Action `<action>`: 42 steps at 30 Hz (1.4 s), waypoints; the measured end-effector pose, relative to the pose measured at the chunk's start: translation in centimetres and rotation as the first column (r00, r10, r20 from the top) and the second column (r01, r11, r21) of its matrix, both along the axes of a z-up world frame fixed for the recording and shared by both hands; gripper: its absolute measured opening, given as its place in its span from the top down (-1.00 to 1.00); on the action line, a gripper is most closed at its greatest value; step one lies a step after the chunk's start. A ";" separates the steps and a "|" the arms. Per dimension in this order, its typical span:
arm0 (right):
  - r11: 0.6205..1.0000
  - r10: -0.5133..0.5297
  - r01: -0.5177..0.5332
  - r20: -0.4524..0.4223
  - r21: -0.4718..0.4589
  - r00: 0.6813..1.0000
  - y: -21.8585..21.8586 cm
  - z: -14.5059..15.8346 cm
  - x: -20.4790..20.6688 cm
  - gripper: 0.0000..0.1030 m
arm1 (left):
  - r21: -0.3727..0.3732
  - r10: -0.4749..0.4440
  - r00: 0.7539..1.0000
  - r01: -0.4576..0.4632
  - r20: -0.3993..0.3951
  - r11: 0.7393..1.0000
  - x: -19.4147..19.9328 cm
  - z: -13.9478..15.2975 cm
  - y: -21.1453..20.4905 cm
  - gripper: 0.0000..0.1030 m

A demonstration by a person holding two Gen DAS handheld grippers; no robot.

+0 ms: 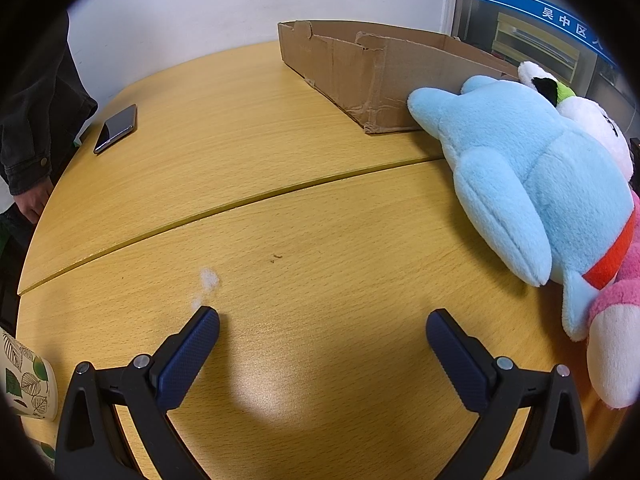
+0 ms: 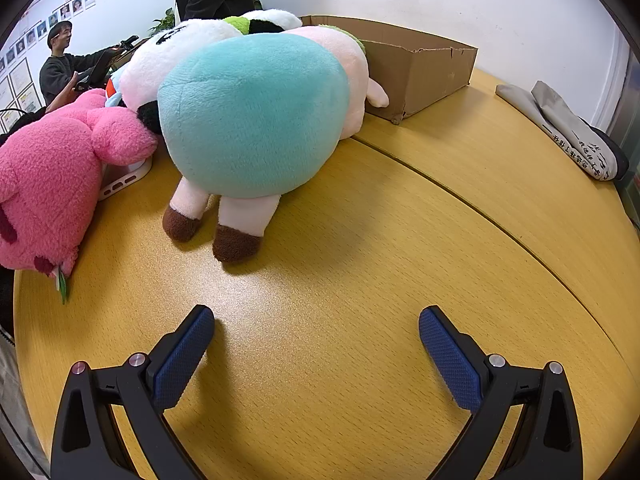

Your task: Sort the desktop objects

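Several plush toys lie in a heap on the wooden table. In the left wrist view a light blue plush lies at the right, with a white plush behind it and a pink one below. An open cardboard box stands at the back. My left gripper is open and empty, above bare table left of the toys. In the right wrist view a teal and pale pink plush lies ahead, a pink plush at the left, the box behind. My right gripper is open and empty.
A black phone lies at the table's far left edge. A leaf-patterned paper cup stands at the near left. Folded grey cloth lies at the right edge. A white device sits under the pink plush. People stand beyond the table.
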State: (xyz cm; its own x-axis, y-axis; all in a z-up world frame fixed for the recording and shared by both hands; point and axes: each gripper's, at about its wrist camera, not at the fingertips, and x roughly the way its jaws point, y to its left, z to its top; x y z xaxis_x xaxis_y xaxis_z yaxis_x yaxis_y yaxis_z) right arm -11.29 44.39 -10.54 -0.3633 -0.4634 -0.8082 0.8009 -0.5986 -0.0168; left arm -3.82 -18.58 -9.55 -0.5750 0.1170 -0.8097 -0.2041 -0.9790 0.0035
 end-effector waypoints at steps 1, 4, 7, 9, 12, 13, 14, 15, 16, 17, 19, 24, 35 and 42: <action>1.000 0.000 0.000 0.000 0.000 1.000 0.0 0.0 0.0 -1.00 | 0.000 0.000 1.000 0.000 0.000 1.000 0.0 0.0 0.0 -1.00; 1.000 0.001 -0.001 0.000 0.000 1.000 0.0 0.0 0.0 -1.00 | 0.000 0.000 1.000 0.000 0.000 1.000 0.0 0.0 0.0 -1.00; 1.000 0.001 -0.001 0.000 0.000 1.000 0.0 0.0 0.0 -1.00 | 0.000 -0.001 1.000 0.001 0.000 1.000 0.0 0.0 0.0 -1.00; 1.000 0.001 -0.001 0.000 0.000 1.000 0.0 0.0 0.0 -1.00 | 0.000 -0.001 1.000 0.001 0.000 1.000 0.0 0.0 0.0 -1.00; 1.000 0.002 -0.002 0.000 0.000 1.000 0.0 0.0 -0.1 -1.00 | 0.000 -0.001 1.000 0.001 0.000 1.000 0.0 0.0 0.0 -1.00; 1.000 0.002 -0.002 0.000 0.000 1.000 0.1 0.0 -0.1 -1.00 | 0.000 -0.001 1.000 0.001 0.000 1.000 0.0 0.0 0.0 -1.00; 1.000 0.002 -0.002 0.000 0.000 1.000 0.0 0.0 -0.1 -1.00 | 0.000 -0.001 1.000 0.001 0.000 1.000 0.0 0.0 0.0 -1.00; 1.000 0.002 -0.002 0.000 0.000 1.000 0.0 0.0 -0.1 -1.00 | 0.000 -0.001 1.000 0.001 0.000 1.000 0.0 0.0 0.0 -1.00; 1.000 0.002 -0.002 0.000 0.000 1.000 0.0 0.0 -0.1 -1.00 | -0.001 -0.001 1.000 0.001 0.000 1.000 0.0 0.0 0.0 -1.00; 1.000 0.002 -0.002 0.000 0.000 1.000 0.0 0.0 -0.1 -1.00 | -0.001 0.000 1.000 0.000 0.000 1.000 0.0 0.0 0.0 -1.00; 1.000 0.002 -0.002 0.000 0.000 1.000 0.0 0.0 -0.1 -1.00 | -0.001 0.000 1.000 0.000 0.000 1.000 0.0 0.0 0.0 -1.00; 1.000 0.002 -0.002 0.000 0.000 1.000 0.0 0.0 -0.1 -1.00 | -0.002 0.004 1.000 -0.004 -0.001 1.000 0.0 0.0 0.1 -1.00; 1.000 0.002 -0.002 0.000 0.000 1.000 0.0 0.0 -0.1 -1.00 | -0.002 0.012 1.000 -0.012 -0.001 1.000 0.0 0.1 0.3 -1.00; 1.000 0.002 -0.002 0.000 -0.001 1.000 0.0 0.0 -0.1 -1.00 | -0.003 0.006 1.000 -0.006 -0.002 1.000 -0.1 0.1 0.3 -1.00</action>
